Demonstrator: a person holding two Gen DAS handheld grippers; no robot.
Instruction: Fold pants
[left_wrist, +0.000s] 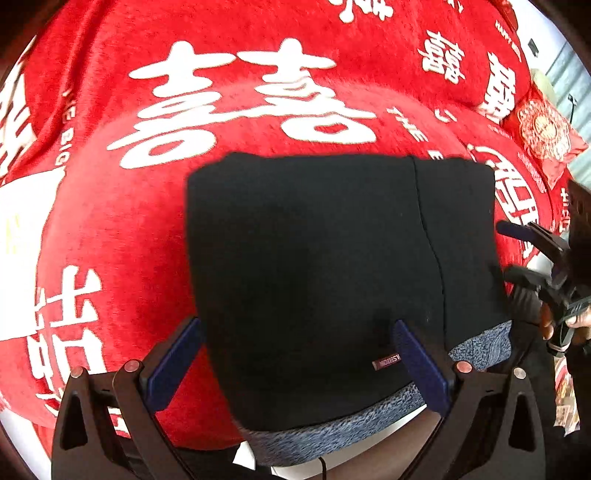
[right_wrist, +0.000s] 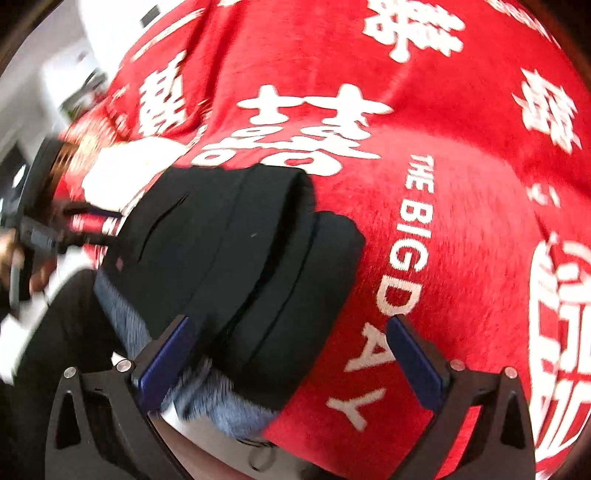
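Note:
The black pants (left_wrist: 325, 266) lie folded in a thick rectangular stack on the red blanket (left_wrist: 122, 229), with grey fleece lining (left_wrist: 332, 432) showing at the near edge. My left gripper (left_wrist: 295, 365) is open above the stack's near edge and holds nothing. My right gripper (right_wrist: 291, 363) is open over the stack's near right corner (right_wrist: 280, 295) and holds nothing. Each gripper shows in the other's view, the right one (left_wrist: 532, 266) beside the stack's right side and the left one (right_wrist: 55, 236) beside its left side.
The red blanket (right_wrist: 461, 221) with white characters and "THE BIG DAY" covers the bed all around the pants. A red pillow (left_wrist: 543, 136) lies at the far right. A white surface (right_wrist: 207, 428) shows below the bed's near edge.

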